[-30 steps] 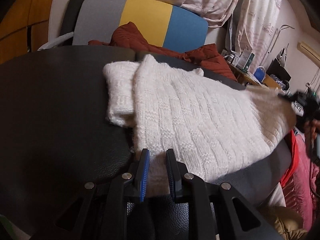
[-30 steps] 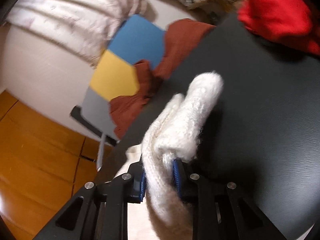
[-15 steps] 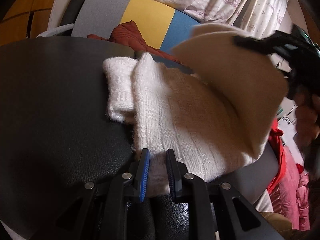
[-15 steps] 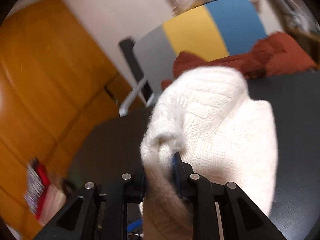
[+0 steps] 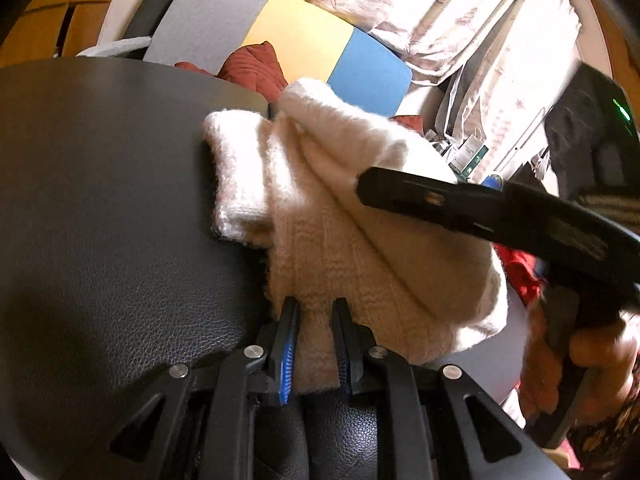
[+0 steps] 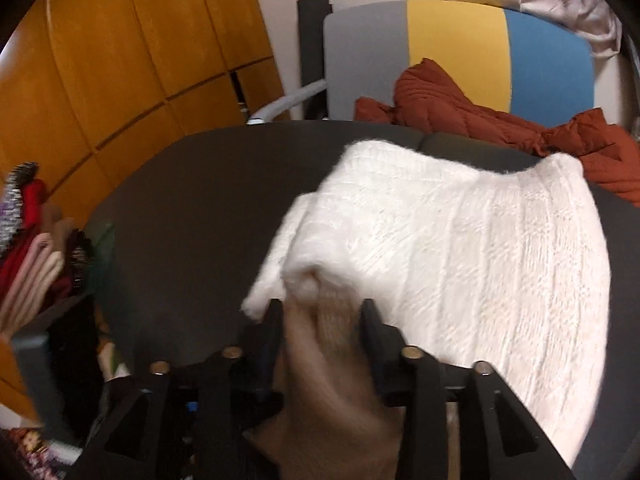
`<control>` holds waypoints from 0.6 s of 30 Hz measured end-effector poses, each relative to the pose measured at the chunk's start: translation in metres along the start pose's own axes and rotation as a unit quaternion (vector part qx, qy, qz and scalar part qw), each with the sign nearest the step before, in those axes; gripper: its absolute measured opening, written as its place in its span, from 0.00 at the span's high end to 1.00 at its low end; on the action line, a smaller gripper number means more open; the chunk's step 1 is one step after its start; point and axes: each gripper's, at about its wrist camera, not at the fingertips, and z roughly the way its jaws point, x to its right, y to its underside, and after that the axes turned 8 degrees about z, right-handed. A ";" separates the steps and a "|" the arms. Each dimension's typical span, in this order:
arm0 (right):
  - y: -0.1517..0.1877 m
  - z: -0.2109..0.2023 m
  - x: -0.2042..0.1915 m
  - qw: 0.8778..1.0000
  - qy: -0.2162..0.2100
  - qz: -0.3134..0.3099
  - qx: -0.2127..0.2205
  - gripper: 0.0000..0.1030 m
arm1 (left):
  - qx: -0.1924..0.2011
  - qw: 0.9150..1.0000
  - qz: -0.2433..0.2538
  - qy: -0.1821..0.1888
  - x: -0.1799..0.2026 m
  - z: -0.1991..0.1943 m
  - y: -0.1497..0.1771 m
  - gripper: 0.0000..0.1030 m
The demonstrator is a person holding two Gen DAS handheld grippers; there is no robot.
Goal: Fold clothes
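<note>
The sweater (image 5: 360, 248), a thick white knit, lies on the dark leather-grained surface (image 5: 100, 220), spread across its right half, with one part folded over on top of the rest so that a doubled ridge runs from the far edge toward the near right. At its far left a shorter ribbed piece sticks out flat on the surface. Behind the surface stands a chair (image 6: 460, 48) whose back has grey, yellow and blue panels, and a rust-red quilted garment (image 6: 480, 116) is heaped on it, reaching the far edge of the surface. Orange wooden panels (image 6: 120, 60) fill the far left of the room, pale patterned curtains (image 5: 460, 20) hang at the far right, and a stack of folded clothes (image 6: 32, 248) sits low at the left. The left gripper (image 5: 315, 320) is at the near edge of the sweater, its fingers clamped on the hem, the knit bunched between the blue pads. The right gripper (image 6: 322, 312) comes in over the right side of the sweater; its fingers have just been opening and now stand apart, with a shadowed fold of the knit lying loose between them. A hand (image 5: 580, 352) grips the right gripper's handle at the near right.
</note>
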 end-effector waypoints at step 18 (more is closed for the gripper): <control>0.018 -0.058 0.068 0.978 -0.053 0.178 0.097 0.76 | 0.026 0.956 -0.225 0.186 -0.048 -0.001 -0.029 0.62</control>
